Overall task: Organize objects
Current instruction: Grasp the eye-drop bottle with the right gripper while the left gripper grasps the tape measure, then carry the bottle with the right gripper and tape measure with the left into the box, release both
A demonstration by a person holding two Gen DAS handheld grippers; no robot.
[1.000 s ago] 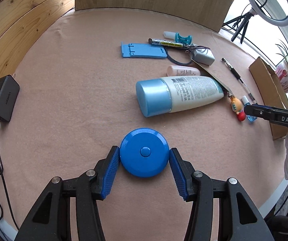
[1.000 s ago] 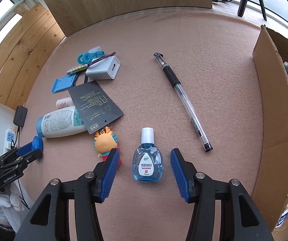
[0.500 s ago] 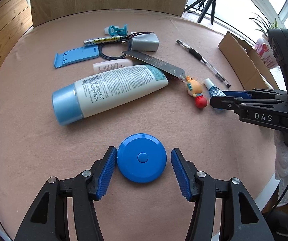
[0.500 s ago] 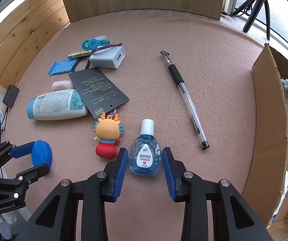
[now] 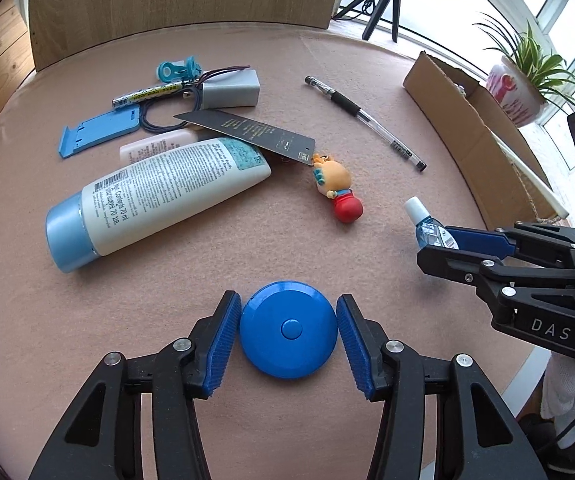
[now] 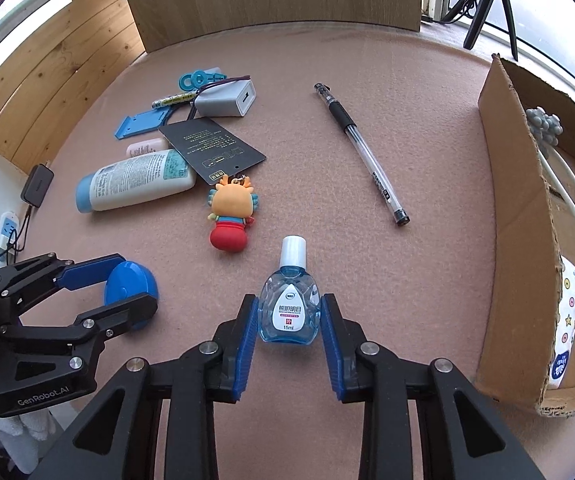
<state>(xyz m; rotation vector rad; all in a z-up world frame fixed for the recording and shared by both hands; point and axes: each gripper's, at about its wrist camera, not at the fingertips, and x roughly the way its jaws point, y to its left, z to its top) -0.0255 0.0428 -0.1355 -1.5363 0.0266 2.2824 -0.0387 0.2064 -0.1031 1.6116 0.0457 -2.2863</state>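
Left wrist view: left gripper (image 5: 288,330) jaws closing on the blue tape measure (image 5: 288,329) on the near counter (image 5: 247,20); hard, slick disc, grip across its rim. Right gripper (image 6: 289,320) jaws pinch the eye-drop bottle (image 6: 290,307): light, smooth plastic, held at its flat sides.

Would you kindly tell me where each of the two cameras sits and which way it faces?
Left wrist: on the left gripper, looking steeply down at the round blue case between its pads; right gripper at right.
Right wrist: on the right gripper, looking steeply down at the eye-drop bottle; left gripper at left.
Shared: toy figure, pen, cardboard box.
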